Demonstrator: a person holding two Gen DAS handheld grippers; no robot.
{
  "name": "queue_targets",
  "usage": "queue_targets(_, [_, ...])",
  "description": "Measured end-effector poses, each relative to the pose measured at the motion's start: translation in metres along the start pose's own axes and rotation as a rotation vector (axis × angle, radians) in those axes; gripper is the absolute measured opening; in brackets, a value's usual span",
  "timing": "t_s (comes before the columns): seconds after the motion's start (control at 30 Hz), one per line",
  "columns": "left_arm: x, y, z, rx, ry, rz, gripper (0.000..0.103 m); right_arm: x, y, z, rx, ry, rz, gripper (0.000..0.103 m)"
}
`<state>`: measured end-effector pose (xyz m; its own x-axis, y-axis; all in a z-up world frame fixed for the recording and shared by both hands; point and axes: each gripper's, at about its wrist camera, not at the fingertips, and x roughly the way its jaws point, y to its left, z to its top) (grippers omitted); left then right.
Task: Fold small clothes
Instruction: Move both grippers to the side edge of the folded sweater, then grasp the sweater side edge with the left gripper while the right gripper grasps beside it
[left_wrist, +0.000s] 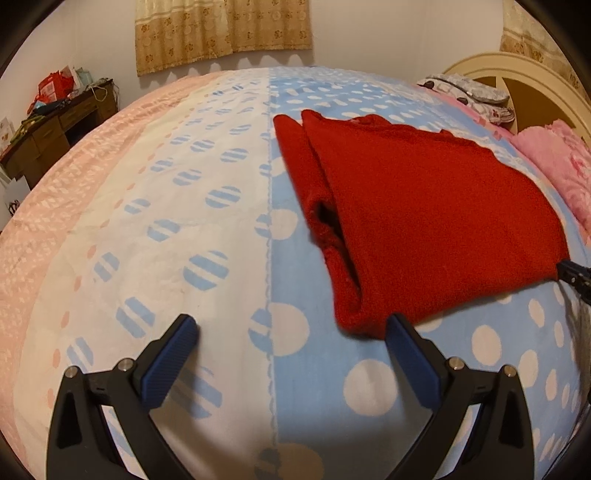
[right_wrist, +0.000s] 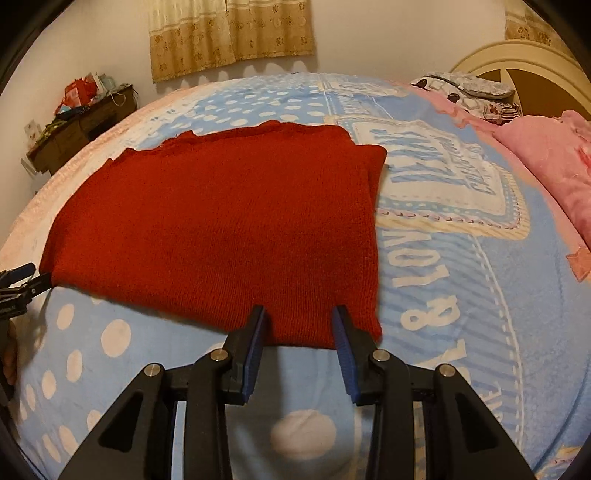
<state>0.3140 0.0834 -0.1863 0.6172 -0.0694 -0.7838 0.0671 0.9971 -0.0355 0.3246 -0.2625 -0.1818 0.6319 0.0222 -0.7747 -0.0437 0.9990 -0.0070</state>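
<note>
A folded red knit sweater (left_wrist: 424, 221) lies flat on the bed, with a doubled-over part along its left side. My left gripper (left_wrist: 291, 326) stands wide open just in front of it. Its right finger (left_wrist: 397, 326) is beside the sweater's near left corner and nothing is between the pads. In the right wrist view the sweater (right_wrist: 221, 229) fills the middle. My right gripper (right_wrist: 298, 321) hangs over the sweater's near right hem, its jaws partly apart. The cloth runs smooth and unbunched between and past both fingers. That gripper also shows at the sweater's corner (left_wrist: 567, 273).
The bedspread (left_wrist: 314, 387) is blue with white dots, white and pink toward the left. Pink pillows (right_wrist: 546, 155) and a cream headboard (right_wrist: 517, 59) are at the right. A cluttered brown desk (left_wrist: 55, 122) stands by the far left wall under a curtain (left_wrist: 221, 33).
</note>
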Motion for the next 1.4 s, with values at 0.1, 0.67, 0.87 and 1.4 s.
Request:
queue_targets(0.1, [-0.005, 0.008, 0.001, -0.011, 0.020, -0.024, 0.103, -0.002, 0.009, 0.002, -0.040, 0.004, -0.047, 0.038])
queue_targets(0.67, [0.007, 0.049, 0.073, -0.121, -0.029, -0.134, 0.103, -0.032, 0.169, 0.011, -0.424, -0.186, 0.032, 0.046])
queue_targets(0.87, [0.032, 0.036, 0.086, -0.149, -0.001, -0.214, 0.103, -0.020, 0.217, 0.009, -0.478, -0.176, 0.086, 0.046])
queue_targets(1.4, [0.078, 0.042, 0.117, -0.207, 0.021, -0.320, 0.103, 0.007, 0.284, -0.002, -0.572, -0.157, 0.101, 0.046])
